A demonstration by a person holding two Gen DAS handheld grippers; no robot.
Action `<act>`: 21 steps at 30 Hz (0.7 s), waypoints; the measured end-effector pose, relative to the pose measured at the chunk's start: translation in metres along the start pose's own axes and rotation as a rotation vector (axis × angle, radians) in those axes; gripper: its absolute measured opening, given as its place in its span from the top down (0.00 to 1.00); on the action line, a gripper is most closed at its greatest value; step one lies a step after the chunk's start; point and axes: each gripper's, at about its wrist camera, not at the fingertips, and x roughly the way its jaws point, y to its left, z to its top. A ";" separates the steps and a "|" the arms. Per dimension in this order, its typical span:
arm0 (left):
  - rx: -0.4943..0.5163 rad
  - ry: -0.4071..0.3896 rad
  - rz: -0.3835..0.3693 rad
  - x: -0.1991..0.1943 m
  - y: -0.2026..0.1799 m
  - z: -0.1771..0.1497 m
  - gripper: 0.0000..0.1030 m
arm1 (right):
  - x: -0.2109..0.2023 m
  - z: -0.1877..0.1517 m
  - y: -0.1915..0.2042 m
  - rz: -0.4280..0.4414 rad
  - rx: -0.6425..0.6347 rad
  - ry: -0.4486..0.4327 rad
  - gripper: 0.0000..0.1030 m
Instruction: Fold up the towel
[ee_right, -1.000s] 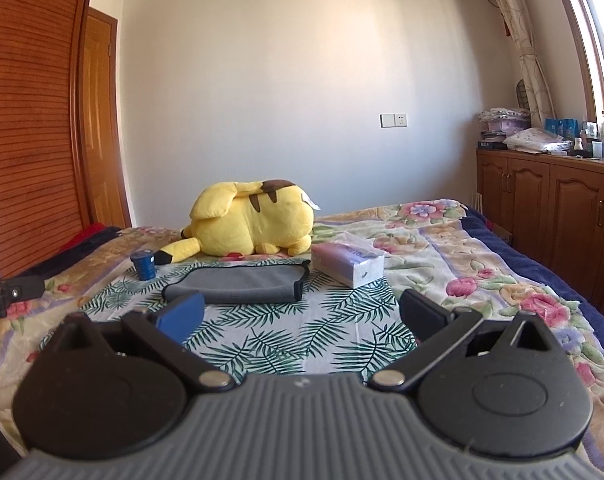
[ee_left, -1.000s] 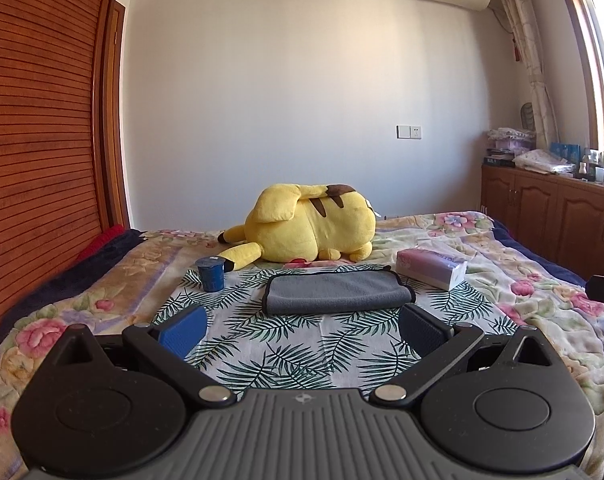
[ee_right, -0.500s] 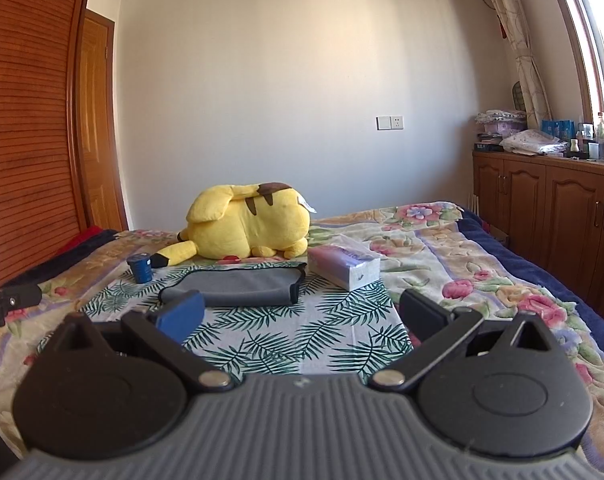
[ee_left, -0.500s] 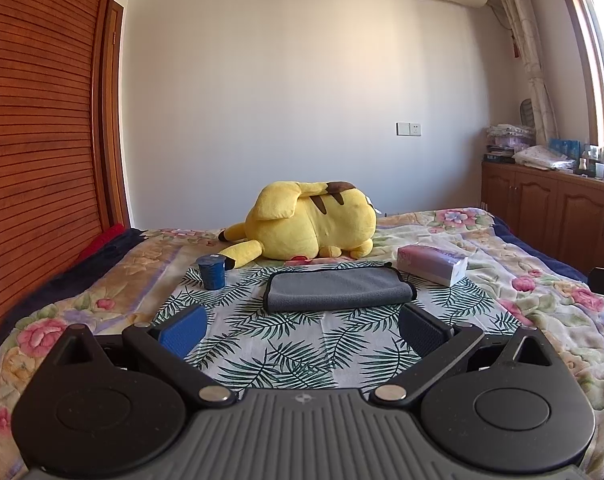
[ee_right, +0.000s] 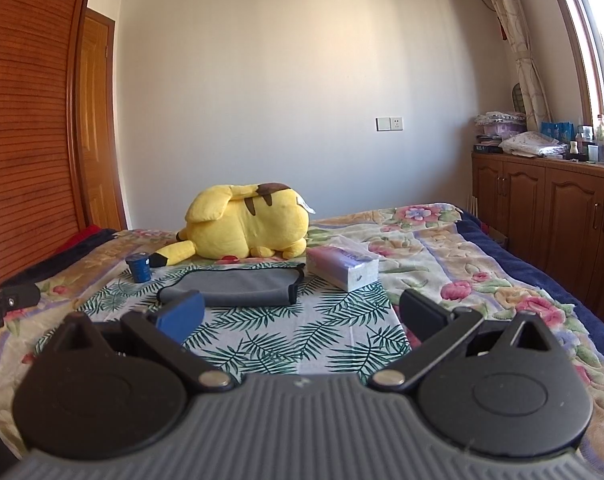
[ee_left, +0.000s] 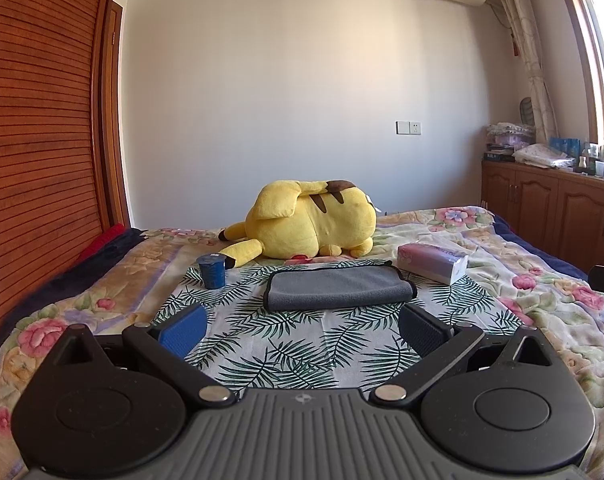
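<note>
The left hand-held gripper [ee_left: 301, 326] is held level and low, its two fingers spread wide apart with nothing between them; one pad [ee_left: 183, 329] is blue, the other black. The right hand-held gripper [ee_right: 299, 314] sits in the same pose, jaws wide apart and empty. In the right wrist view, the left hand-held gripper's tip [ee_right: 5, 305] shows at the left edge.

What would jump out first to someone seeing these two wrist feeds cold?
Probably the big yellow plush toy lying at the far end of the bed, against the bare white wall. Right in front of it, the grey towel lies flat on the palm-leaf cloth, a blue cup to its left and a tissue pack to its right. Both grippers, left and right, sit open, short of the towel.
</note>
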 end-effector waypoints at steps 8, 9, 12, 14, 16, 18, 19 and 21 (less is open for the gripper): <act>0.004 0.004 0.003 0.001 0.002 -0.003 0.16 | 0.000 0.000 -0.001 0.000 0.000 0.000 0.00; 0.005 0.004 0.003 0.001 0.001 -0.003 0.16 | 0.000 0.000 -0.001 0.001 0.000 0.001 0.00; 0.005 0.004 0.003 0.001 0.001 -0.003 0.16 | 0.000 0.000 0.000 0.000 -0.002 -0.001 0.00; 0.005 0.004 0.004 0.001 0.001 -0.003 0.16 | 0.000 0.000 0.000 -0.001 0.000 0.000 0.00; 0.004 0.004 0.003 0.001 0.001 -0.003 0.16 | 0.000 0.000 0.000 -0.001 -0.001 0.000 0.00; 0.005 0.004 0.003 0.001 0.001 -0.003 0.16 | 0.000 0.000 0.000 0.000 -0.001 0.001 0.00; 0.006 0.004 0.004 0.001 0.001 -0.003 0.16 | 0.000 0.000 0.000 0.000 -0.001 0.001 0.00; 0.007 0.005 0.004 0.001 0.001 -0.003 0.16 | 0.000 0.000 0.000 0.000 -0.002 0.001 0.00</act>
